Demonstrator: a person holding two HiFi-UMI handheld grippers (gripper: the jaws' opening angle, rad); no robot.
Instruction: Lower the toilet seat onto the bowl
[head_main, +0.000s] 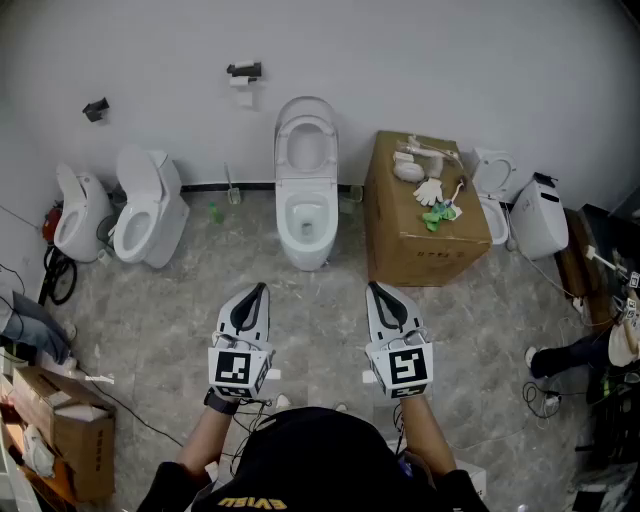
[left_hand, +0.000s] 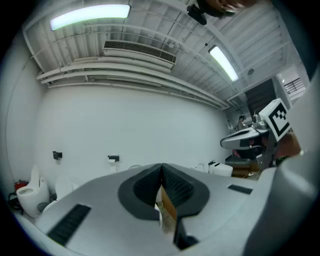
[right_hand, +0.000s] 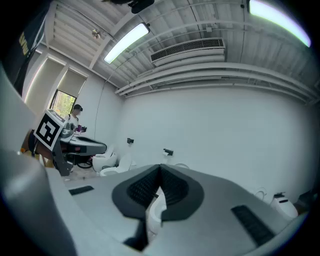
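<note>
Both tongs are pressed together and pinch nothing. The left gripper (head_main: 262, 288) and the right gripper (head_main: 372, 287) point almost level toward 12 o'clock, and each gripper view shows the dark pads meeting at the tip with only the room behind them.

The white toilet stands at 12 o'clock against the wall, well apart from both grippers. Its toilet seat (head_main: 306, 135) is raised and leans back at the far side, and the bowl (head_main: 305, 225) is open below it. So I judge that the task is not started.

What could go wrong, in my opinion:
- With the jaws together, a gripper can only push the seat forward and cannot grasp its rim. Once the seat passes its balance point nothing supports it, so it can drop and hit the porcelain hard.
- The seat looks smooth and glossy, so a tip that pushes on it may slide off.
- I cannot tell from here if a lid stands behind the seat. A hook placed too far back could bring down both parts.
- The cardboard box (head_main: 420, 240) stands just beside the toilet at 2 o'clock, with gloves and small items on top. A wide approach of the right gripper could knock it
</note>
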